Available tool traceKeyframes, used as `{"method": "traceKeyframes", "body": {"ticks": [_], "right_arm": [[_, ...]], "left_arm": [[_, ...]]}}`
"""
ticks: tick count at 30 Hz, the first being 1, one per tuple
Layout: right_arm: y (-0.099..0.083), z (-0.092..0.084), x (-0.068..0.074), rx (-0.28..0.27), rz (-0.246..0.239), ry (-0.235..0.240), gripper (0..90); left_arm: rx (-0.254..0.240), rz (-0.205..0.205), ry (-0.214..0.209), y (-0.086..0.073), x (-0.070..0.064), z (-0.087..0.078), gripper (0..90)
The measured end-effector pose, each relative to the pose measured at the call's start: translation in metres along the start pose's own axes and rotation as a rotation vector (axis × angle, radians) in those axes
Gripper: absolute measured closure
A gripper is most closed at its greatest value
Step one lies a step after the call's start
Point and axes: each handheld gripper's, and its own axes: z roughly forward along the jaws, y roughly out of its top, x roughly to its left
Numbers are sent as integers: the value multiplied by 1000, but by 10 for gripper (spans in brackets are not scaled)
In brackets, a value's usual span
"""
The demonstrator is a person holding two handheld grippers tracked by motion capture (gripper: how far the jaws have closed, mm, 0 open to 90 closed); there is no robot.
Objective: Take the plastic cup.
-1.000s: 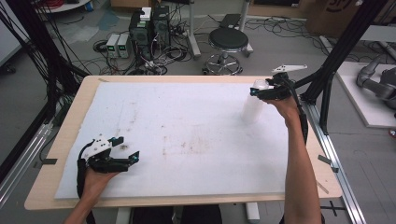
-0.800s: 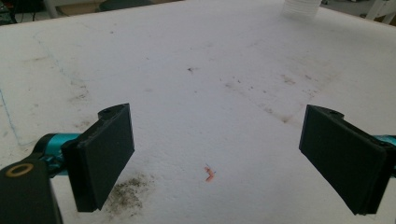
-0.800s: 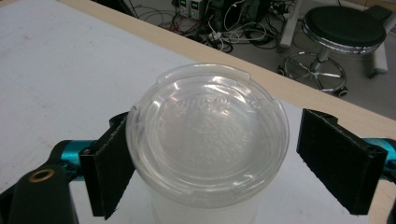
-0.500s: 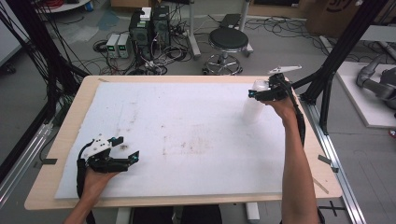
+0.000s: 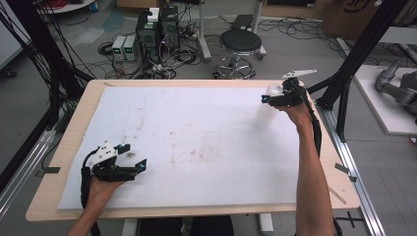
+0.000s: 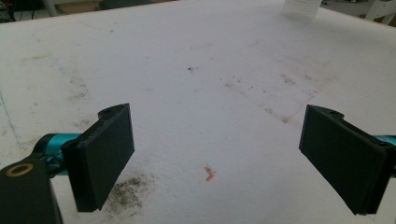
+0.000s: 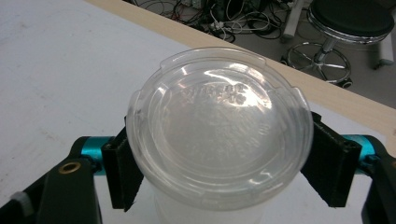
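Near the far right corner of the white foam board (image 5: 196, 132), a clear plastic cup with a domed lid (image 7: 219, 135) stands upright, and the right gripper (image 5: 276, 98) has just been closing its jaws around it, the pads at the cup's sides below the lid rim. Toward the board's near left corner, the left gripper (image 5: 133, 156) rests with jaws wide and nothing between them, well apart from the cup.

Both forearms are bare, with no sleeves. Each hand grips a black gripper, the left gripper (image 5: 129, 161) and the right gripper (image 5: 266, 100), with flat black jaws, teal fittings, a brass-ringed screw hole, a grey three-cornered top plate and a black cable.
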Motion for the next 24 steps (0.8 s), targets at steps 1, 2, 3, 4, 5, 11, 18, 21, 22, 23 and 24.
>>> {"method": "traceKeyframes", "body": {"ticks": [1, 2, 3, 4, 5, 11, 18, 21, 22, 23, 24], "right_arm": [[0, 0, 0, 5, 5, 3, 252], [0, 0, 0, 2, 1, 3, 254], [0, 0, 1, 5, 0, 3, 255], [0, 0, 1, 8, 3, 2, 261], [0, 1, 1, 5, -3, 2, 279], [0, 2, 3, 14, 1, 6, 318], [1, 0, 4, 14, -13, 2, 341], [1, 0, 4, 16, -13, 0, 344], [1, -1, 4, 18, -9, 0, 346], [1, -1, 4, 21, -7, 0, 347], [1, -1, 4, 18, -13, -1, 348]], "left_arm": [[2, 1, 1, 0, 0, 0, 101], [1, 0, 0, 0, 0, 0, 101], [0, 0, 0, 0, 0, 0, 101], [1, 0, 1, 0, 0, 0, 101], [1, 0, 1, 0, 0, 0, 101], [2, 1, 1, 0, 0, 0, 101], [1, 0, 1, 0, 0, 0, 101], [1, -1, 2, 0, 0, 0, 101], [2, -1, 2, 0, 0, 0, 101], [2, -1, 2, 0, 0, 0, 101], [2, -1, 2, 0, 0, 0, 101]]}}
